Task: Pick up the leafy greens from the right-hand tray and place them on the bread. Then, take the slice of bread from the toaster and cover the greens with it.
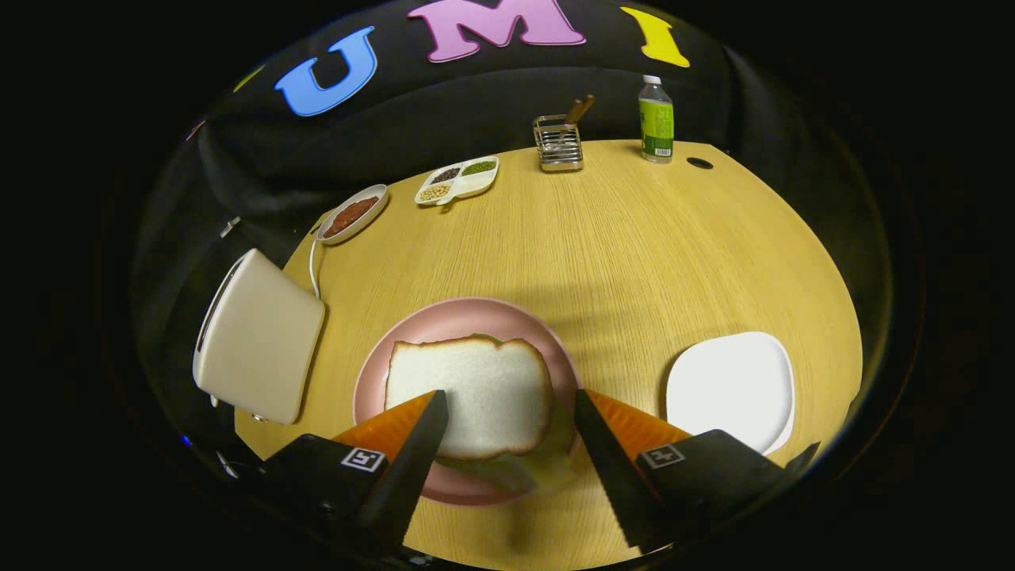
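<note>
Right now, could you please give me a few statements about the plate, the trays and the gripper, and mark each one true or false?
1. A slice of bread lies on the pink plate with leafy greens showing under its near edge. True.
2. The gripper is shut on the bread. False: its fingers stand apart, open, to either side of the slice's near edge.
3. The white tray beside the plate is piled with greens. False: no greens lie on it.
4. The toaster stands beside the plate, on the side away from the white tray. True.
5. The bottle lies on its side next to the toaster. False: it stands upright at the table's far edge, near the utensil rack.
</note>
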`<action>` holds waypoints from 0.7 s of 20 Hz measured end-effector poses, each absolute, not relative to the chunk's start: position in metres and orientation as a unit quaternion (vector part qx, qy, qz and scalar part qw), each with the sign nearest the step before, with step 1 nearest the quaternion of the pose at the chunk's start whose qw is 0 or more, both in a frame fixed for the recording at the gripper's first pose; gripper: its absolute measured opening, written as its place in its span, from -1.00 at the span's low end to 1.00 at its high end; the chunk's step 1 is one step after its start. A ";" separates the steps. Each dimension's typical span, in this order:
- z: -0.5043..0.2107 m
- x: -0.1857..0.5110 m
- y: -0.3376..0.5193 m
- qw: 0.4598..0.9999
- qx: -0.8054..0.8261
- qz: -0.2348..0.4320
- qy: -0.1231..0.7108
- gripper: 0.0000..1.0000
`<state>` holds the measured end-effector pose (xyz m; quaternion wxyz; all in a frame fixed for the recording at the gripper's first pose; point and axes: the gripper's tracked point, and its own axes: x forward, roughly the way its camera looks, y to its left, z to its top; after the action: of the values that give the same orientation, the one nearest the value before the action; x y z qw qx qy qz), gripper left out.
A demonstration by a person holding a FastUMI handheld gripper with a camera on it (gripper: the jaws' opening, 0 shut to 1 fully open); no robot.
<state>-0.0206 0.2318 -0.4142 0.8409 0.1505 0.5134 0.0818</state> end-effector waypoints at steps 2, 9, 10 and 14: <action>-0.400 -0.016 0.231 0.851 0.139 0.098 0.497 0.98; -0.324 0.002 0.219 0.882 0.123 0.139 0.432 0.98; -0.309 0.005 0.219 0.886 0.123 0.147 0.422 0.98; -0.255 0.013 0.215 0.903 0.121 0.174 0.374 0.99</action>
<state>0.0132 0.2149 -0.2549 0.9029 0.1207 0.3740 0.1739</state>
